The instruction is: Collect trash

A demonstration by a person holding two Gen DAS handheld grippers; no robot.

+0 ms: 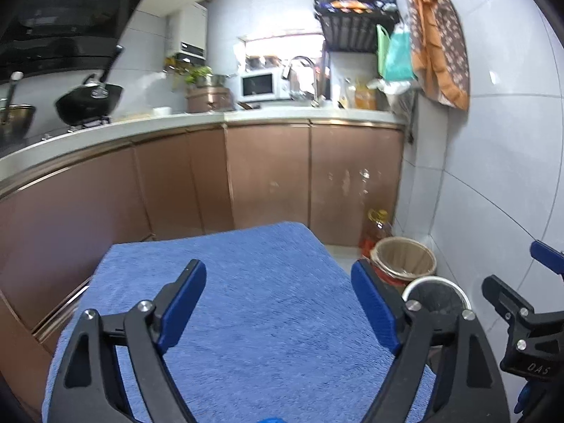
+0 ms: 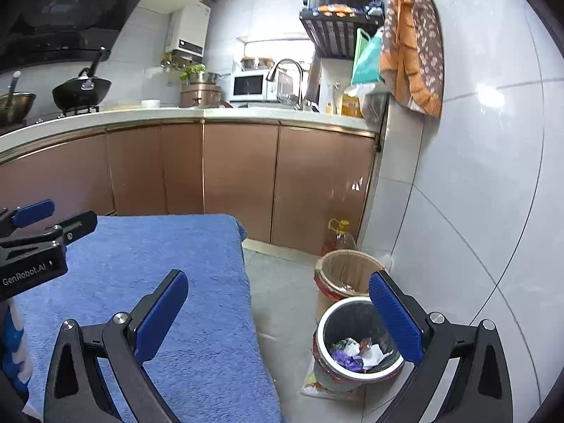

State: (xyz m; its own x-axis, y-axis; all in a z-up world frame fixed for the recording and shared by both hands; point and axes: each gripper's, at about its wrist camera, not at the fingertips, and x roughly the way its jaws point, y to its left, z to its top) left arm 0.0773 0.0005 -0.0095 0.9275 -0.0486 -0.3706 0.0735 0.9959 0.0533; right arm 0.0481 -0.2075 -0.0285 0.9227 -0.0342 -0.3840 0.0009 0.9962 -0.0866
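Trash (image 2: 359,352) lies in the bin (image 2: 326,320); both grippers' jaws gape wide, empty.

My right gripper (image 2: 278,292) hangs with jaws wide apart and nothing between them, over the edge of a blue towel (image 2: 158,282). Below on the floor stands a bin (image 2: 329,320) holding crumpled trash (image 2: 356,352); a lined basket (image 2: 349,271) sits just behind it. My left gripper (image 2: 53,218) shows at left.
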